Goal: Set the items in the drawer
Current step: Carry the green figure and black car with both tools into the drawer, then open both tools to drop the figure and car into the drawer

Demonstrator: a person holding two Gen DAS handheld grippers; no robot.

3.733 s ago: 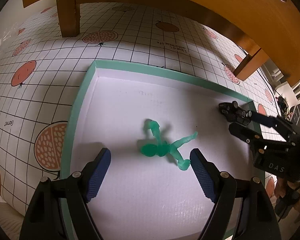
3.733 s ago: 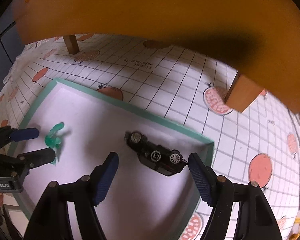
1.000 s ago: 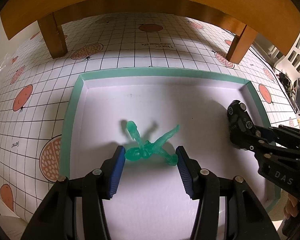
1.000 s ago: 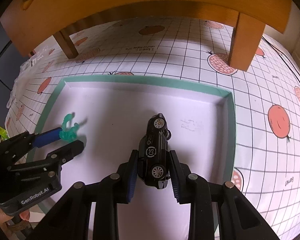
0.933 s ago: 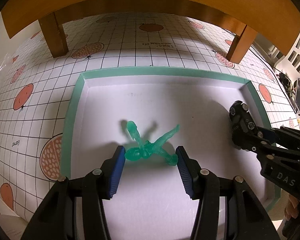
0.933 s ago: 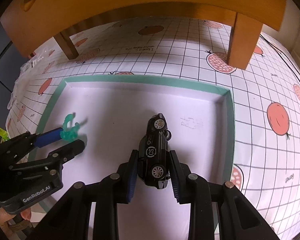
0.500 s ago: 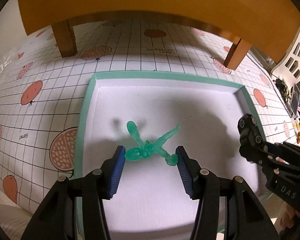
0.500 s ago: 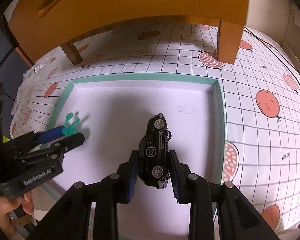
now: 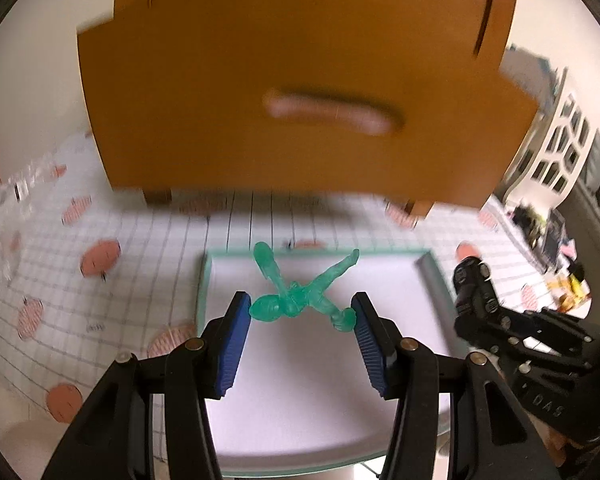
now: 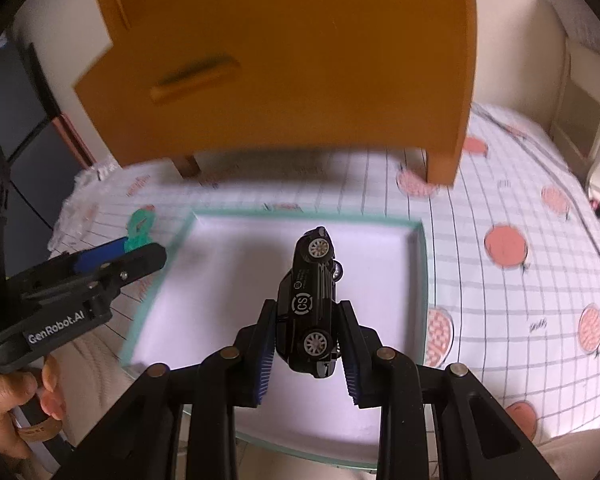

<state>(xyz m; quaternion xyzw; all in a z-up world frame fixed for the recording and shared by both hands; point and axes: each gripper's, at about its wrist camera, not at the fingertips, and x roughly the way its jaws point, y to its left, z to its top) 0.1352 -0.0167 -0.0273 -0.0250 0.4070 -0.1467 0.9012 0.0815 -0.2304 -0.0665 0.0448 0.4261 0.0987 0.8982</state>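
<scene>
On the left, the left gripper [image 9: 300,316] has its ribbed blue pads clamped on a translucent green figurine [image 9: 300,296], limbs splayed in an X, held in the air above the tray [image 9: 436,280], a shallow white box with a mint-green rim. To the right, the right gripper [image 10: 308,340] pinches a glossy black toy car [image 10: 310,308] by roof and underside, nose pointing away, also clear of the tray. Behind stands an orange wooden cabinet [image 10: 300,60] on short legs, its drawer front [image 9: 300,80] smooth with a carved handle groove, on a grid-printed tablecloth [image 10: 520,280].
</scene>
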